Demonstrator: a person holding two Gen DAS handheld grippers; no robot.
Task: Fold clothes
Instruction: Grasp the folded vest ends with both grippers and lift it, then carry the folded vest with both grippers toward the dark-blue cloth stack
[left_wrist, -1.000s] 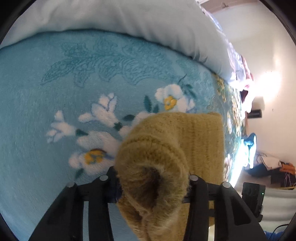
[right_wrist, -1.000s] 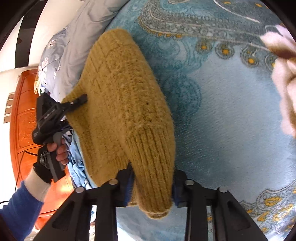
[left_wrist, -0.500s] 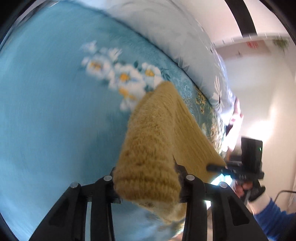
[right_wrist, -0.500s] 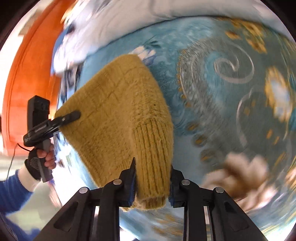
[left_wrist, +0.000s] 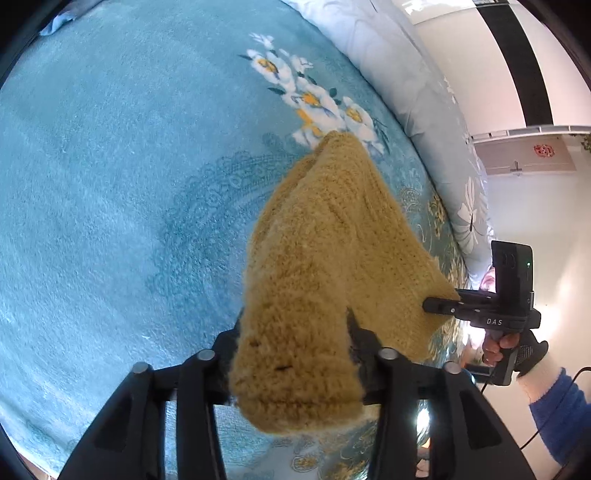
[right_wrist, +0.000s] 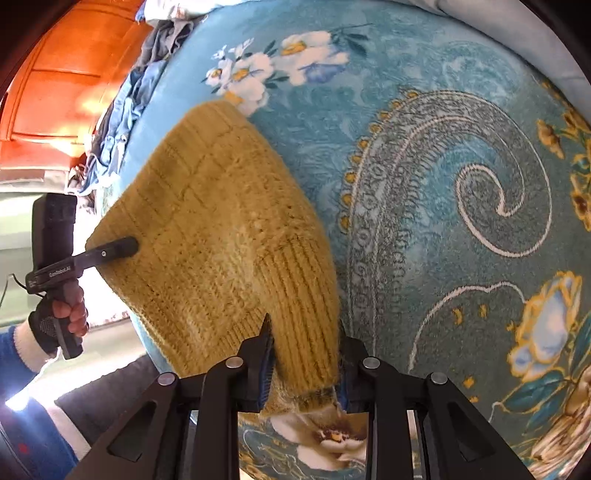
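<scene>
Both grippers clamped on one mustard knit sweater – left gripper pinches a thick bunched end, right gripper pinches the ribbed cuff or hem. Sweater is stretched between them, lifted above the bed's blue floral blanket – far end appears to touch it. Grey pillow along blanket edge

wrist views close, facing, sharing sweater
</scene>
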